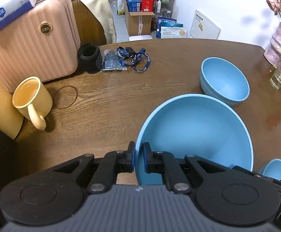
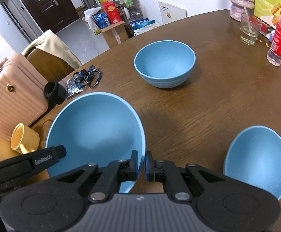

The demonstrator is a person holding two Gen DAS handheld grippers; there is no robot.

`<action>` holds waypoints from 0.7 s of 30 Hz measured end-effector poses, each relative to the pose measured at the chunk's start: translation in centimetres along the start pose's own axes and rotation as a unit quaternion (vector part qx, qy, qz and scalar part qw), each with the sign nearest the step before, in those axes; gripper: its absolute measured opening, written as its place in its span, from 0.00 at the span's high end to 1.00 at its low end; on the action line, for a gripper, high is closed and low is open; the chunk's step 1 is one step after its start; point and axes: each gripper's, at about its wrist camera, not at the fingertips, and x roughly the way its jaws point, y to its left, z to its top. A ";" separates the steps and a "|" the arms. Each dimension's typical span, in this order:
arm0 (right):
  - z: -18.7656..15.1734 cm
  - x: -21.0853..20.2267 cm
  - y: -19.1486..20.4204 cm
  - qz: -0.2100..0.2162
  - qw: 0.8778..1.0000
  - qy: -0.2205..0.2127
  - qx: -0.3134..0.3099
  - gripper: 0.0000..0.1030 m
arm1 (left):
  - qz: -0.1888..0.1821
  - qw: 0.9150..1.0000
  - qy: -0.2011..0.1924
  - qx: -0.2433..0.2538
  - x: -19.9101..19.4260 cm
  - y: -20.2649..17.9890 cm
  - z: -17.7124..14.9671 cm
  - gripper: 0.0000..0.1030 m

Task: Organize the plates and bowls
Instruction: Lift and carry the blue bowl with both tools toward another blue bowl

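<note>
While a yellow mug (image 1: pixel 32 98) stands at the left of the tabletop (image 1: pixel 105 104), the left claw (image 1: pixel 139 159) and right claw (image 2: pixel 141 165) pinch opposite rims of the large blue bowl (image 1: pixel 196 137), above the wood; a smaller bowl (image 2: pixel 164 65) sits beyond.

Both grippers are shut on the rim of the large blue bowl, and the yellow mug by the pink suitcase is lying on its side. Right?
No: the yellow ceramic mug stands upright, as the left wrist view shows. Both grippers, left and right, do pinch the large blue bowl.
</note>
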 end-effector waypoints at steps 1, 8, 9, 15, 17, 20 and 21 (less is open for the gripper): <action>-0.2 -0.2 -0.2 -0.002 1.000 -0.001 -0.001 0.94 | -0.001 1.000 -0.001 0.002 -0.2 -0.1 -0.3 0.91; -1.7 -1.8 -1.5 -0.006 1.000 -0.005 0.000 0.94 | -0.003 1.000 -0.006 0.010 -1.6 -1.3 -2.0 0.91; -1.8 -2.0 -1.7 -0.006 1.000 -0.006 0.000 0.94 | -0.004 1.000 -0.007 0.011 -1.8 -1.5 -2.3 0.91; -2.5 -3.3 -2.9 -0.008 1.000 -0.012 0.001 0.94 | -0.006 1.000 -0.012 0.017 -2.9 -2.7 -3.4 0.91; -2.6 -3.6 -3.4 -0.008 1.000 -0.013 0.003 0.94 | -0.007 1.000 -0.013 0.020 -3.2 -3.1 -3.6 0.91; -2.8 -4.0 -4.3 -0.009 1.000 -0.015 0.005 0.94 | -0.009 1.000 -0.012 0.023 -3.4 -3.9 -3.9 0.91; -2.8 -4.2 -4.6 -0.010 1.000 -0.015 0.006 0.94 | -0.009 1.000 -0.011 0.023 -3.5 -4.2 -4.0 0.91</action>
